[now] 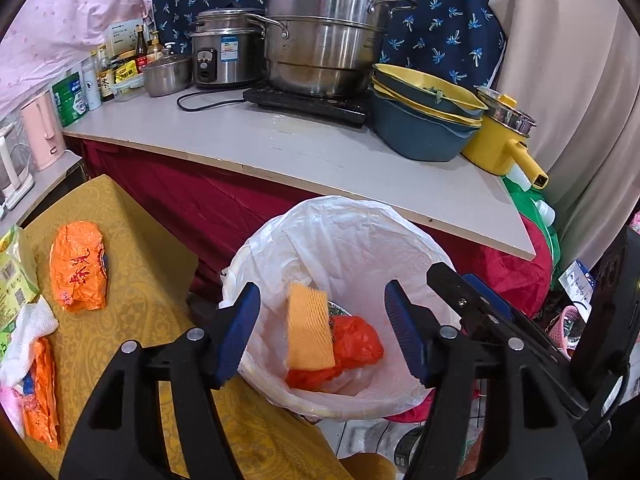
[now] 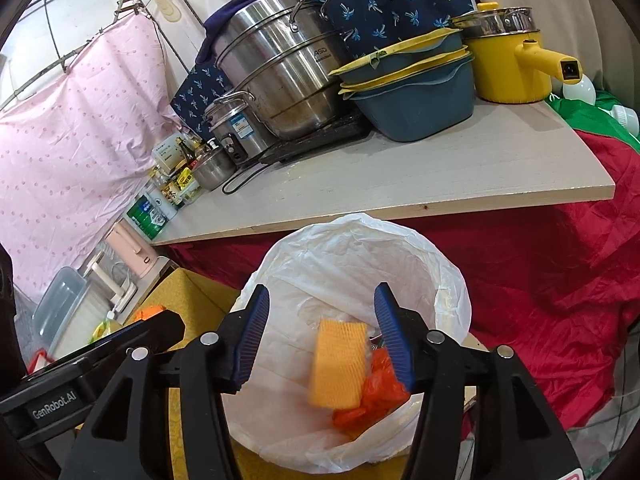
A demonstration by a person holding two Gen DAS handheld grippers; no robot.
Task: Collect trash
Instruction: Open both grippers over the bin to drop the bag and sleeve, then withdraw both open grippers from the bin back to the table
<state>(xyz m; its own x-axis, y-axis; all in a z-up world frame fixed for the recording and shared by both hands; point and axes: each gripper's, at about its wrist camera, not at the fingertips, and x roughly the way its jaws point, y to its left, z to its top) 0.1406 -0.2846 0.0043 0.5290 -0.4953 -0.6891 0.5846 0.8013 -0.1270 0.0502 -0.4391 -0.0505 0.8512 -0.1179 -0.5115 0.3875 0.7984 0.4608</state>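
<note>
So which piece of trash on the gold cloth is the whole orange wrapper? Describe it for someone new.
Start at the white-lined bin, then go left onto the gold tablecloth. The orange wrapper lies alone mid-cloth, puffy, with red characters; the other orange scrap sits nearer, under white tissue.

Stacked steel steamer pot on induction hob, rice cooker beside, blue-yellow basins stacked, yellow electric pot at counter end.
</note>
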